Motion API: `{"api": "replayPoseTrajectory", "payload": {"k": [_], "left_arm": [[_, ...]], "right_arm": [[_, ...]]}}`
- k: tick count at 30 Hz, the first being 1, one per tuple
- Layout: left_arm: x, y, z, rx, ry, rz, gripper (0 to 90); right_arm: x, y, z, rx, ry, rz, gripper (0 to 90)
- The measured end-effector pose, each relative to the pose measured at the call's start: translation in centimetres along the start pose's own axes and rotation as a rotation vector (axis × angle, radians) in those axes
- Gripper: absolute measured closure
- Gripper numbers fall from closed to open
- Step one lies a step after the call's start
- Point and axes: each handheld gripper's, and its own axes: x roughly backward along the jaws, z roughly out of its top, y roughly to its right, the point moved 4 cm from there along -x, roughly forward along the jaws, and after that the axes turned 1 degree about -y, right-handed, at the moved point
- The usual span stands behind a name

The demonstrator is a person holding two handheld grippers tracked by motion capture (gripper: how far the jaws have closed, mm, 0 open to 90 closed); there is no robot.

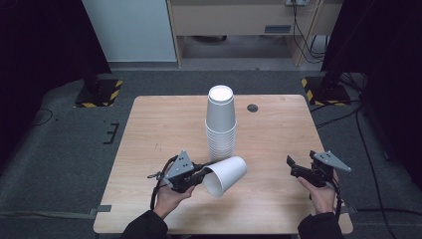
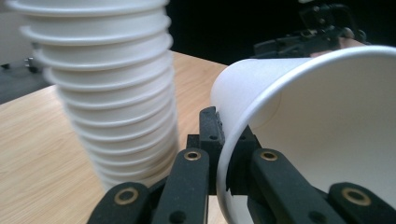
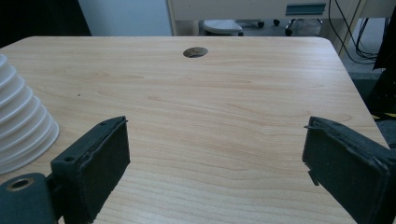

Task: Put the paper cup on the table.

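A tall stack of upside-down white paper cups (image 1: pixel 220 124) stands at the middle of the wooden table (image 1: pixel 159 124). Just in front of it, my left gripper (image 1: pixel 205 174) is shut on the rim wall of a single white paper cup (image 1: pixel 226 174), which lies tilted on its side with its mouth facing the front. In the left gripper view the cup's wall (image 2: pixel 327 116) is pinched between the jaws (image 2: pixel 229 135), with the stack (image 2: pixel 107 84) close on the left. My right gripper (image 1: pixel 301 162) hovers at the front right, open and holding nothing (image 3: pixel 215 154).
A round cable hole (image 1: pixel 253 107) sits in the table's far side, right of the stack (image 3: pixel 195 52). Bare wood spreads between the stack's base (image 3: pixel 23 126) and the right edge. Dark stands with striped bases flank the table's far corners.
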Motion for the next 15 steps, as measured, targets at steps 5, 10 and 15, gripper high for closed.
{"api": "replayPoseTrajectory", "payload": {"k": [5,10,15], "left_arm": [[1.2,-0.9,-0.7,0.030,-0.003,0.035,87.3],[2.3,-1.4,-1.5,0.025,-0.033,0.056,87.3],[3.8,-2.1,-2.1,0.045,-0.031,0.090,87.3]], "right_arm": [[0.0,0.0,-0.1,-0.007,-0.003,0.003,7.5],[0.0,0.1,-0.1,-0.004,-0.006,0.002,7.4],[-0.1,0.1,-0.3,0.002,-0.015,-0.003,7.3]]}}
